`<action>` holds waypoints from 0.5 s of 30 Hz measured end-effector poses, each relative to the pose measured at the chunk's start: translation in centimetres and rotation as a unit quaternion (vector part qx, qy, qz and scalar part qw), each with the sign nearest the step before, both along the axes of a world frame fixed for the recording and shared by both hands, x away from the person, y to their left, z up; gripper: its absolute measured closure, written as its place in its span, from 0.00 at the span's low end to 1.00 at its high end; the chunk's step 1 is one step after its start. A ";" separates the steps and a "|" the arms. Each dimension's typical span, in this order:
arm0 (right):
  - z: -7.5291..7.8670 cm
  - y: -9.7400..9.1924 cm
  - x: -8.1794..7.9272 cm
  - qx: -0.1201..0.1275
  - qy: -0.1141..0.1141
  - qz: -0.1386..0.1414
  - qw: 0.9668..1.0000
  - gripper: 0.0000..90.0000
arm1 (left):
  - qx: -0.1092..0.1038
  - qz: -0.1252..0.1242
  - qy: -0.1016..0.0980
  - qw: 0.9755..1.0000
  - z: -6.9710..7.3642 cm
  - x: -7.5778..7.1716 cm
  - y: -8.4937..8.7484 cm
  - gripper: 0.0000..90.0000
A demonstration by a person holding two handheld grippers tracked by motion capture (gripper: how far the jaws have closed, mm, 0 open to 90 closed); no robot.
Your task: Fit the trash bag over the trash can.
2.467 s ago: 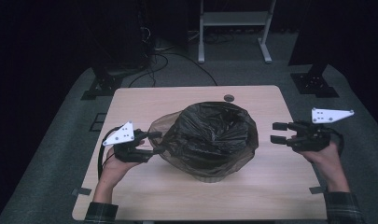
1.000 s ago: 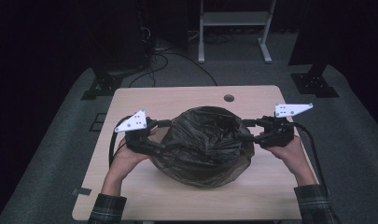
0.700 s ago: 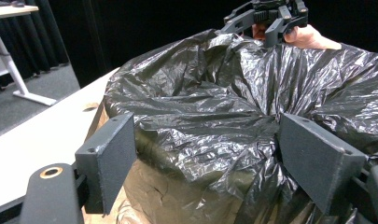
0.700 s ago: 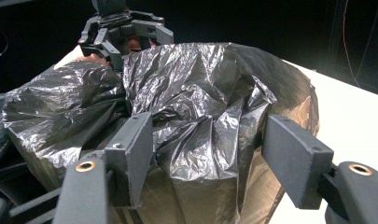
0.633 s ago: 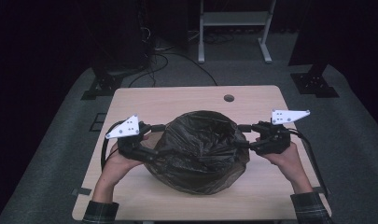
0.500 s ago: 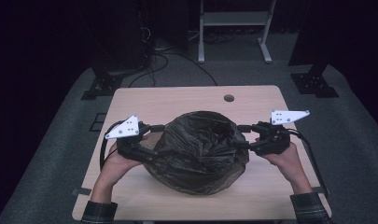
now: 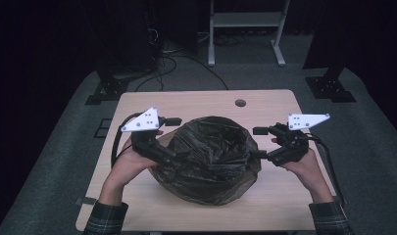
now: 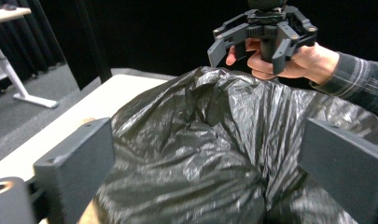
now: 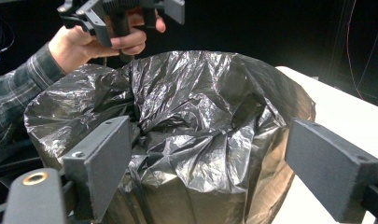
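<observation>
A crinkled black plastic bag (image 7: 206,156) sits in the middle of the wooden table (image 7: 196,103), draped over a round form, its top sagging inward. My left gripper (image 7: 170,138) is at the bag's left rim and my right gripper (image 7: 260,143) at its right rim. Both sets of jaws have just been opening and now stand wide. In the left gripper view the bag (image 8: 200,154) lies between the spread jaws of the left gripper (image 8: 210,177), untouched by the pads. In the right gripper view the bag (image 9: 186,121) lies likewise between the jaws of the right gripper (image 9: 219,168).
A small round hole (image 7: 240,103) marks the table's far side. Behind the table stand a white frame (image 7: 245,19) and dark stand feet (image 7: 331,88), with cables on the grey floor. Bare tabletop lies in front of the bag.
Both grippers held the bag's rim at either side; now their jaws have spread off it. The left gripper has risen a little. The bag's top now sags open.
</observation>
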State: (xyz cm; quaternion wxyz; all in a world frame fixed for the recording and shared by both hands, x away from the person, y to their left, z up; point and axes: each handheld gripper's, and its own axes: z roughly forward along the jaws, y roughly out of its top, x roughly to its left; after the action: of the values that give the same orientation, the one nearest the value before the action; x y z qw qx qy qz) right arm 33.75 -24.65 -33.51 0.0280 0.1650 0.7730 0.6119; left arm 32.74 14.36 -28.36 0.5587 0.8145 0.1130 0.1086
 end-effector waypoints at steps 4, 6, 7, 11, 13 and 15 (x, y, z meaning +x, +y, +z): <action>-0.1 0.4 0.0 -0.015 0.000 0.010 1.000 0.14 | 0.021 -0.009 0.013 1.000 0.5 0.3 -1.7 0.00; -0.2 0.6 0.0 -0.018 0.000 0.011 1.000 0.12 | 0.038 -0.015 0.017 0.999 0.7 0.4 -2.9 0.00; -0.2 0.6 0.0 -0.019 0.000 0.014 1.000 0.11 | 0.043 -0.015 0.018 0.999 0.8 0.5 -3.3 0.00; -0.3 0.7 0.1 -0.020 -0.001 0.015 1.000 0.11 | 0.073 -0.029 0.016 0.997 1.3 0.7 -5.5 0.00; -0.3 0.7 0.1 -0.022 -0.001 0.014 1.000 0.11 | 0.080 -0.034 0.017 0.996 1.4 0.9 -6.4 0.00; -0.3 0.7 0.1 -0.023 -0.001 0.013 1.000 0.11 | 0.090 -0.036 0.016 0.995 1.4 1.0 -7.4 0.00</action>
State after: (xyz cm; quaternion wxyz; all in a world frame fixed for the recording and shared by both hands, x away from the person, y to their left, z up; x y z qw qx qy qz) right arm 33.81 -23.96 -33.79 0.0247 0.1534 0.7887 0.5948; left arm 33.75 6.99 -26.95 0.4851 0.8665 0.0821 0.0848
